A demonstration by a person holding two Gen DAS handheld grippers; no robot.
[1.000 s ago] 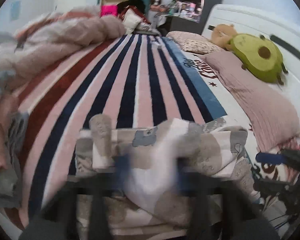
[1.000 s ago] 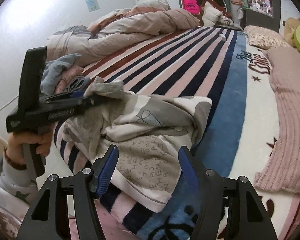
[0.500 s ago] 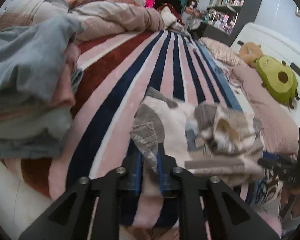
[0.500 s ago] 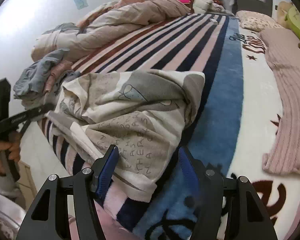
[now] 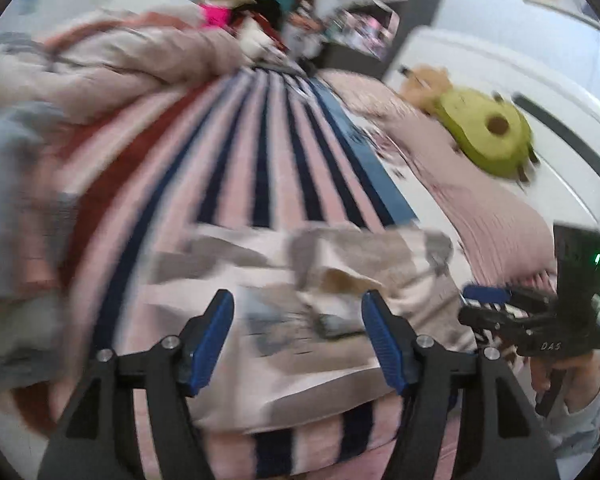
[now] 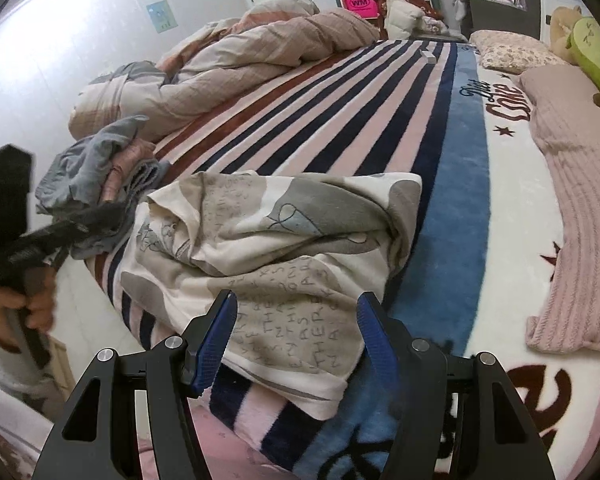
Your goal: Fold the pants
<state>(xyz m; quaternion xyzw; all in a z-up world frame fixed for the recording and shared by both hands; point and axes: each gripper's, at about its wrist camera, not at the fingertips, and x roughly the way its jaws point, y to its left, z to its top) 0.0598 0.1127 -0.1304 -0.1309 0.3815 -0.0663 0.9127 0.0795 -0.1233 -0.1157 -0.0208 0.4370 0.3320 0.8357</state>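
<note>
I see the pants (image 6: 268,248) bunched, only roughly folded on the bed (image 6: 380,120), with my left gripper (image 5: 296,336) and right gripper (image 6: 296,336) both spread wide, holding nothing.

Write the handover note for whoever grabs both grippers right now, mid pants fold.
Left gripper: open, empty, above the pants.
Right gripper: open, empty, at the pants' near edge.
Pants: a loosely folded, rumpled bundle on the striped blanket near the bed's edge, beside a pile of grey and pink clothes.
Done: rough fold, both grips off.
Left: likely flatten and square it up, perhaps fold again.
</note>
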